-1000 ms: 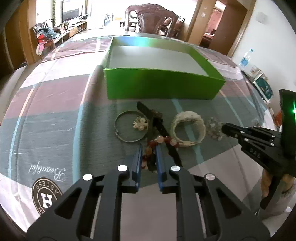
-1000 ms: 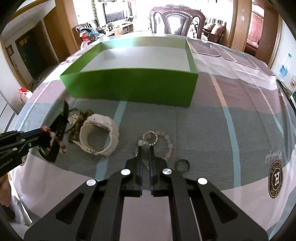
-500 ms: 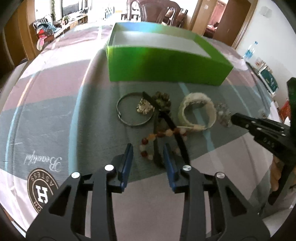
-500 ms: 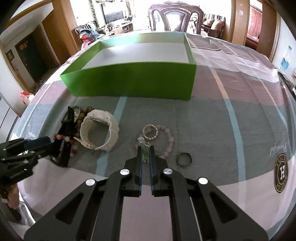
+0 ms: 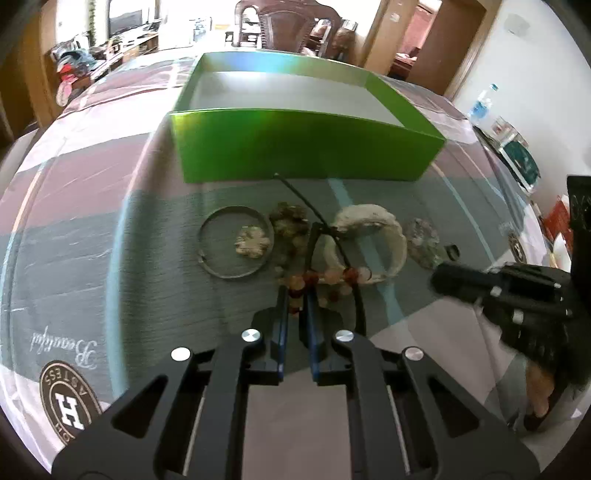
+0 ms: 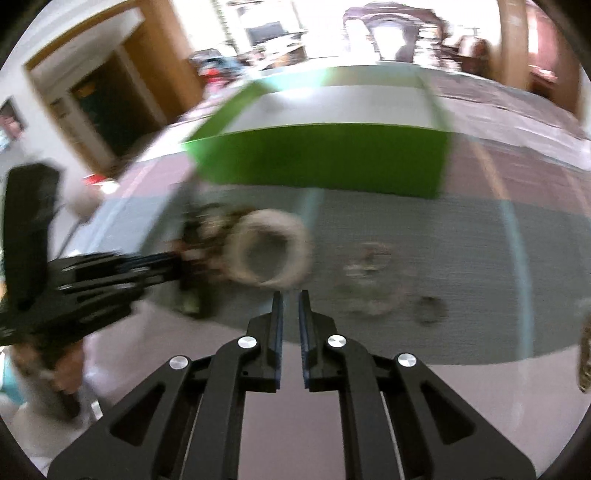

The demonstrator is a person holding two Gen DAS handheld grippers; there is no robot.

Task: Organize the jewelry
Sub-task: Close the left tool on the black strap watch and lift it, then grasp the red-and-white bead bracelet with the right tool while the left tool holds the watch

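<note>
A carved wooden chair point(image 5: 288, 27) stands beyond the striped tablecloth point(image 5: 81, 192) (a water bottle point(image 5: 482, 105) far right).

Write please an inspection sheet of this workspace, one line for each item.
Surface: table under a striped cloth with printed logos.
Job's things: open green box, nothing seen inside; metal bangle around a small charm; white bracelet; red bead bracelet with a black cord; a pale bead piece and a small dark ring further right, blurred.
Clutter: nothing seen on the cloth.
Grippers: left gripper shut on the red bead bracelet; right gripper nearly closed, holding nothing, view blurred.
Cables: nothing seen.
Surroundings: wooden chair behind the table, doorways, water bottle at the right.
</note>
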